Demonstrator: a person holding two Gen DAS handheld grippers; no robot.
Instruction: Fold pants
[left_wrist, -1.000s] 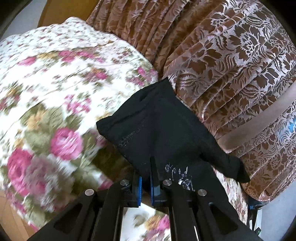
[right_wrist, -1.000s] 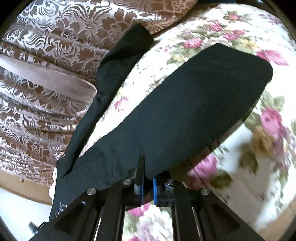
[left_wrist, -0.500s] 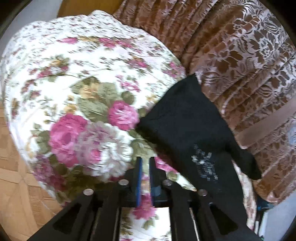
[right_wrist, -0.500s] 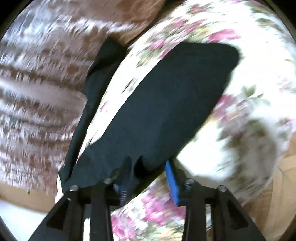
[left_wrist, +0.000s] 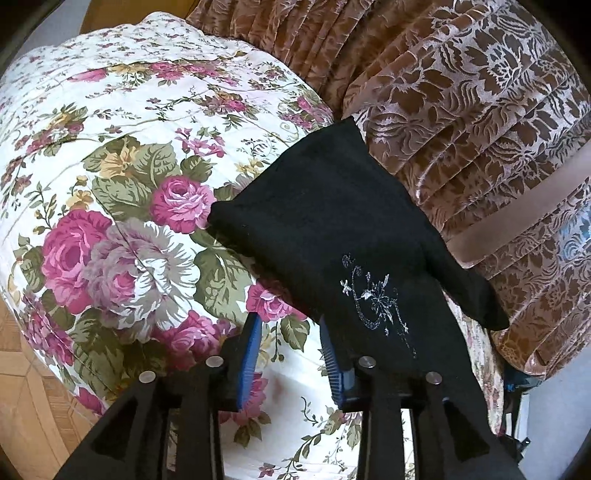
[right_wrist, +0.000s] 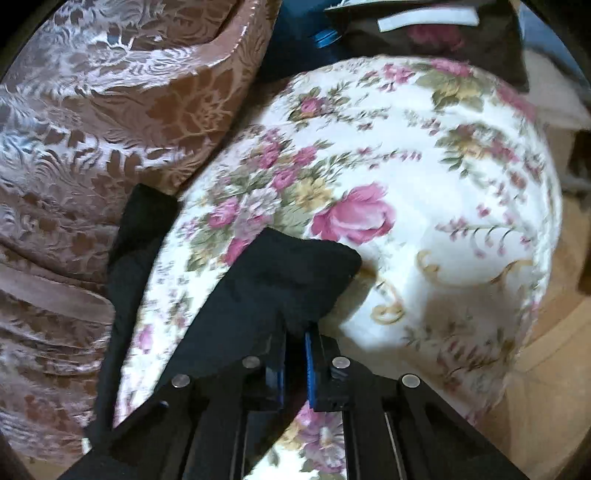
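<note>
Whereas half a second ago my left gripper (left_wrist: 290, 343) was clenched, it now gapes beside the black knit pants (left_wrist: 332, 229); my right gripper (right_wrist: 294, 354) pinches their folded edge (only the left view shows silver embroidery (left_wrist: 376, 302)).

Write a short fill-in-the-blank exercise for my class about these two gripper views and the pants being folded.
1. The pants are ____ in colour.
2. The left gripper has its jaws ____, with nothing between them.
3. The right gripper is shut on the ____.
4. The bedspread under the pants is printed with ____.

Missing words: black; open; pants; flowers
</note>
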